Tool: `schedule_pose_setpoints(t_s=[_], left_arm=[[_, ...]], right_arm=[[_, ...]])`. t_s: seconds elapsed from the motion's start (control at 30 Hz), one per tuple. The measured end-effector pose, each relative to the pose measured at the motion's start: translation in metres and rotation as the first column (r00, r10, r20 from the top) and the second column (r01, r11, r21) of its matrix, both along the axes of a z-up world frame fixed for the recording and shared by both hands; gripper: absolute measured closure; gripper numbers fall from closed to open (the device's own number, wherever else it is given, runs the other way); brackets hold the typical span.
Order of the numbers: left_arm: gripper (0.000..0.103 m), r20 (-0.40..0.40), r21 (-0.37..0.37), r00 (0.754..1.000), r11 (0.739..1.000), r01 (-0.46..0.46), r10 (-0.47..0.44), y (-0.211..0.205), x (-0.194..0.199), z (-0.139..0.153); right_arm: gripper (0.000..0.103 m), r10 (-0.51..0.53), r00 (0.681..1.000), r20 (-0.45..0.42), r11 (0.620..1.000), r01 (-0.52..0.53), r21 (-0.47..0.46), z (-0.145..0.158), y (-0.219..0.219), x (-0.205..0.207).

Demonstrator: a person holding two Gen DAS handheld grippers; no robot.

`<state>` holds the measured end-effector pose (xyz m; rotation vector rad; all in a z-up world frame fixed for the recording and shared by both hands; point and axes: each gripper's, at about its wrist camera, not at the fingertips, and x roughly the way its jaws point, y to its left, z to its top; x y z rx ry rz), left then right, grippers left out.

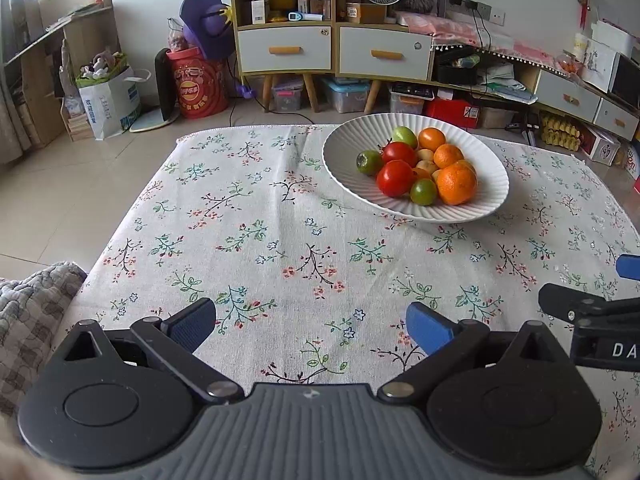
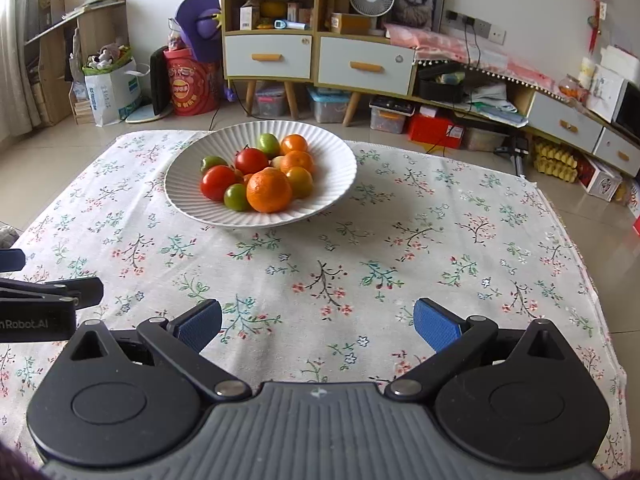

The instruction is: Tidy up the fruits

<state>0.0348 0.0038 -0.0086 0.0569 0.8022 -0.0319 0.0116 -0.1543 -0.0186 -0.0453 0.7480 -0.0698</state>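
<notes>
No loose fruit is seen on the floral tablecloth (image 1: 280, 240); every piece in view lies in the white ribbed bowl (image 2: 336, 188). On that evidence the gathering is judged complete or nearly so, though any sorting by kind inside the bowl is not evident: the pieces are mixed together. Whether fruit remains outside the views cannot be told.

The bowl is placed on the far half of the table, ahead and to the right in the left wrist view, ahead and to the left in the right wrist view. Its contents are heaped toward one side:
- a large orange (image 2: 269, 190) at the near edge of the pile, with smaller oranges behind it;
- two red tomatoes (image 2: 218, 182) touching each other;
- several small green fruits (image 2: 236, 197) tucked between; their kind cannot be determined.

The skins appear glossy and unbruised.

The left gripper (image 1: 312, 324) is held low over the near cloth, jaws spread wide, nothing between them. The right gripper (image 2: 318, 322) is found likewise: spread wide, empty, well apart from the bowl. The two grippers are positioned side by side.
</notes>
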Motion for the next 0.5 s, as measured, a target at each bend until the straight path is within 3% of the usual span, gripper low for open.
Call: schedule_pose_setpoints(t_s=[0.5], left_arm=[[0.000,0.017,0.009,1.000,1.000,0.007,-0.007,-0.0049,-0.0030,0.0001]], right_arm=[[0.001,-0.025,1.000,0.002,1.000,0.025,0.006,-0.0064,0.0019,-0.0022]])
